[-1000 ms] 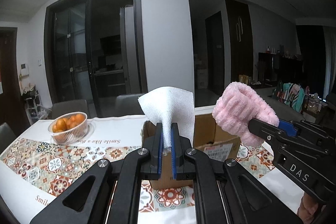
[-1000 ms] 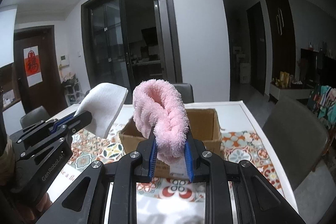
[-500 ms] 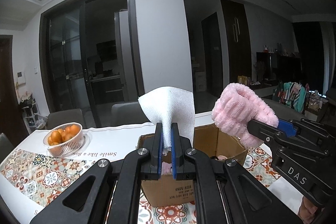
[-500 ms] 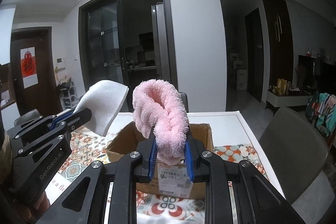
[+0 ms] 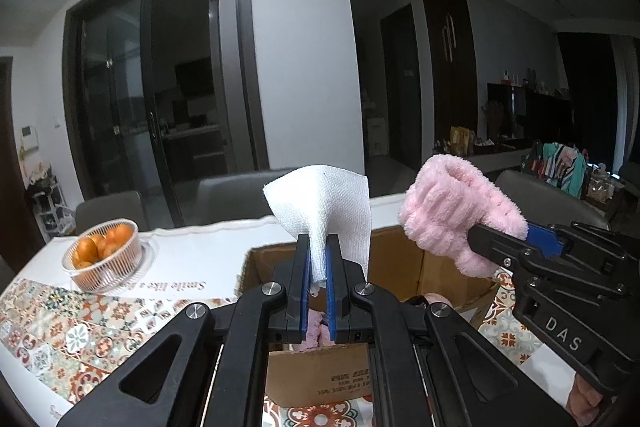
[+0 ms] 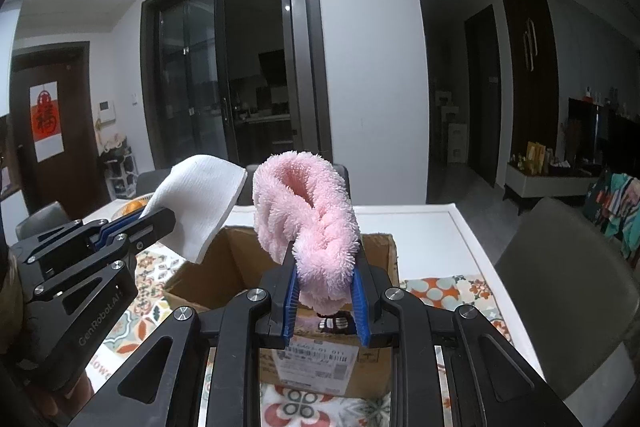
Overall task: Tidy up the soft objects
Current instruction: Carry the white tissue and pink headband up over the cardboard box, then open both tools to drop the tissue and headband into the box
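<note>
My left gripper (image 5: 318, 247) is shut on a white cloth (image 5: 324, 211) and holds it over the near edge of an open cardboard box (image 5: 320, 375). My right gripper (image 6: 324, 259) is shut on a fluffy pink cloth (image 6: 308, 211) and holds it above the same box (image 6: 380, 255). Each gripper shows in the other's view: the right with the pink cloth (image 5: 452, 211), the left with the white cloth (image 6: 200, 203). Something pink lies inside the box (image 5: 316, 331), mostly hidden.
The box stands on a table with a patterned tile cloth (image 5: 80, 327). A white basket of oranges (image 5: 102, 255) sits at the far left. Grey chairs stand behind the table (image 5: 108, 211) and at its right side (image 6: 560, 287).
Both grippers have moved forward toward the box with their cloths; the box now looks larger and lies under the fingertips. Both grips are unchanged.
</note>
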`<state>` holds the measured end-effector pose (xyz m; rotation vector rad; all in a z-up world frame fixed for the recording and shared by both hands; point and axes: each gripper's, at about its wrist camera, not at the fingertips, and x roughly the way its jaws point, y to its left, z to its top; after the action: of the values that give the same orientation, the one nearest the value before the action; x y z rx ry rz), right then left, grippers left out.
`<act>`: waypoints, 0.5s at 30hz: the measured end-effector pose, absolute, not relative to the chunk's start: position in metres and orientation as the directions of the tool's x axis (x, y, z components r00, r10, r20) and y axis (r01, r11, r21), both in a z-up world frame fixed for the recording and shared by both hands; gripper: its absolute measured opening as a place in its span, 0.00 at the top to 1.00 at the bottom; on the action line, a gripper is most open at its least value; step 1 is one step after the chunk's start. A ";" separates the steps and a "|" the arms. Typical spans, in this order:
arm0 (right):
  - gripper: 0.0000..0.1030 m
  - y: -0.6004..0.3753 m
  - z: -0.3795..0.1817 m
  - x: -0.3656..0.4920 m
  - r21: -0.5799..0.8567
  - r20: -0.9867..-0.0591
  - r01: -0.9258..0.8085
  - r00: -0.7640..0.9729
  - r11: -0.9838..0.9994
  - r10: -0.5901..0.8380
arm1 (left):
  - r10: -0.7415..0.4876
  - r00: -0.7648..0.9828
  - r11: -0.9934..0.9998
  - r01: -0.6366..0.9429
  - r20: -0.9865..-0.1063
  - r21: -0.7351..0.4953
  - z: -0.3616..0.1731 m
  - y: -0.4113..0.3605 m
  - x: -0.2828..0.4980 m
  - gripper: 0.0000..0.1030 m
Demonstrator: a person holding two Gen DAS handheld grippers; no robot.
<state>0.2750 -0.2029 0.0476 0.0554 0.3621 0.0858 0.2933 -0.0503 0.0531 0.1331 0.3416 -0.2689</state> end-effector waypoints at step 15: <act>0.75 -0.209 0.015 0.325 0.076 -0.468 -0.075 0.878 0.994 0.102 | -0.236 0.836 0.952 0.301 -0.495 0.056 0.007 -0.055 0.342 0.91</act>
<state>0.3252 -0.2086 0.0149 0.0563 0.4910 0.0925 0.3423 -0.0554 0.0069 0.1338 0.5058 -0.2850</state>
